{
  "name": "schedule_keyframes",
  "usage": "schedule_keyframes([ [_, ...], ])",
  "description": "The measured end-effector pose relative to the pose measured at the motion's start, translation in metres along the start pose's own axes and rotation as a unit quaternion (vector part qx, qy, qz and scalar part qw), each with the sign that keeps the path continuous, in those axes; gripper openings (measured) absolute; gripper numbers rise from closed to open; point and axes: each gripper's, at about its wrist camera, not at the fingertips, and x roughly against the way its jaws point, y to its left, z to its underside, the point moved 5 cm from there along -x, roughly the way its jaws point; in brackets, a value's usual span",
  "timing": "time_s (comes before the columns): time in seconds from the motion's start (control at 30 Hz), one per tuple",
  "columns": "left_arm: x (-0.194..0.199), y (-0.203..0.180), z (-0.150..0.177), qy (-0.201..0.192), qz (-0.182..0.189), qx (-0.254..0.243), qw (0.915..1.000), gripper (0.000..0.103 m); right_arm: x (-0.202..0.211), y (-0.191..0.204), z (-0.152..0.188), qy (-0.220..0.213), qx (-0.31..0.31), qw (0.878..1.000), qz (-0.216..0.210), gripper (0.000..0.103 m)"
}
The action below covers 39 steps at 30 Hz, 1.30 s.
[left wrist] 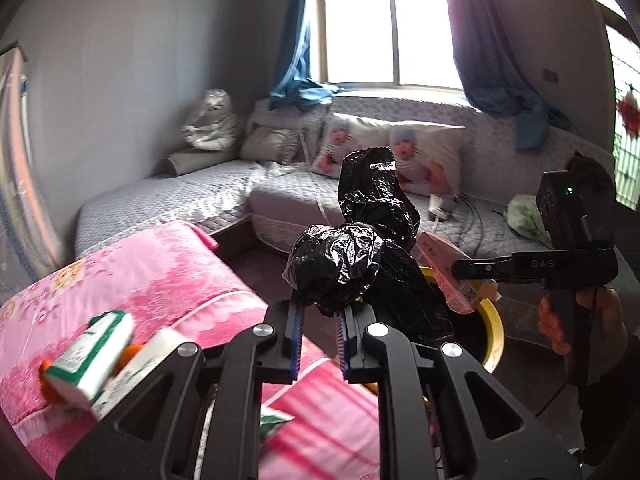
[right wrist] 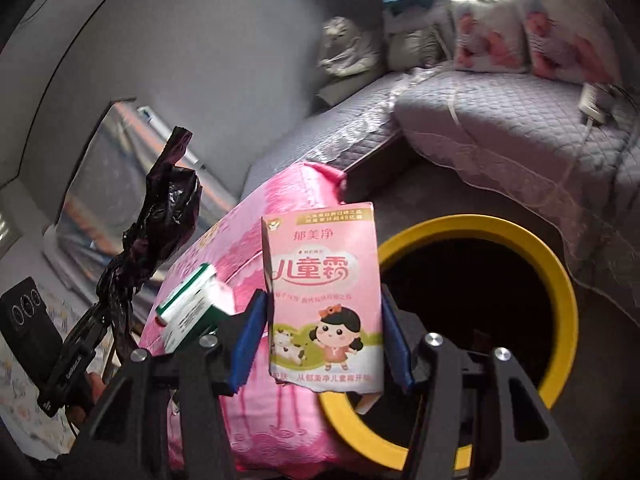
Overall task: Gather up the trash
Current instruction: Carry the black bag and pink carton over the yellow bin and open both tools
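Here the left gripper had its jaws pressed together on a crumpled black plastic bag, which bunched up above the blue pads and rose in a twisted tail toward the sofa. The right gripper pinched a pink carton printed with a cartoon girl, one pad on each side edge, holding it upright just above the near rim of the yellow bin. The bin's dark mouth lay open right of the carton. A pink quilt covered the surface beside the bin, and green-and-white boxes lay on it, blurred. In the left wrist view, a hand gripped the right tool's handle, with the carton angled over the bin's rim.
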Motion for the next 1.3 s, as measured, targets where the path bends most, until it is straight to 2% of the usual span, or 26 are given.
schedule_keyframes([
  [0.3, -0.070, -0.053, 0.005, 0.043, 0.066, -0.011, 0.9969, 0.013, 0.007, -0.053, 0.010, -0.018, -0.042, 0.998, 0.047, 0.052],
  [0.43, -0.091, -0.065, 0.011, 0.057, 0.073, -0.016, 0.9956, 0.013, 0.005, -0.071, 0.008, -0.021, -0.057, 0.996, 0.065, 0.052],
  [0.7, -0.130, -0.065, 0.017, 0.093, 0.085, 0.008, 0.9920, 0.013, 0.003, -0.093, 0.010, -0.018, -0.078, 0.993, 0.089, 0.053],
  [0.8, -0.135, -0.065, 0.017, 0.092, 0.084, 0.010, 0.9922, 0.015, 0.001, -0.099, 0.010, -0.016, -0.081, 0.991, 0.104, 0.057],
  [0.83, -0.137, -0.063, 0.017, 0.091, 0.083, 0.016, 0.9922, 0.019, 0.001, -0.102, 0.009, -0.019, -0.084, 0.990, 0.111, 0.058],
  [0.87, -0.137, -0.060, 0.017, 0.091, 0.082, 0.025, 0.9922, 0.044, 0.003, -0.104, 0.009, -0.023, -0.086, 0.988, 0.123, 0.058],
  [0.9, -0.135, -0.055, 0.018, 0.090, 0.077, 0.036, 0.9923, 0.085, 0.004, -0.107, 0.008, -0.027, -0.087, 0.987, 0.130, 0.060],
  [0.93, -0.131, -0.046, 0.018, 0.079, 0.066, 0.054, 0.9932, 0.095, 0.006, -0.109, 0.008, -0.031, -0.091, 0.987, 0.132, 0.066],
  [0.97, -0.125, -0.039, 0.018, 0.064, 0.061, 0.066, 0.9939, 0.094, 0.009, -0.111, 0.007, -0.036, -0.095, 0.986, 0.132, 0.072],
  [1.03, -0.116, -0.029, 0.016, 0.053, 0.064, 0.079, 0.9934, 0.094, 0.013, -0.113, 0.006, -0.042, -0.096, 0.986, 0.133, 0.073],
  [1.13, -0.101, -0.011, 0.012, 0.034, 0.043, 0.101, 0.9934, 0.095, 0.014, -0.111, 0.004, -0.046, -0.092, 0.985, 0.136, 0.073],
  [1.3, -0.063, 0.020, 0.004, -0.003, 0.013, 0.126, 0.9919, 0.095, 0.003, -0.087, 0.005, -0.035, -0.071, 0.991, 0.107, 0.075],
])
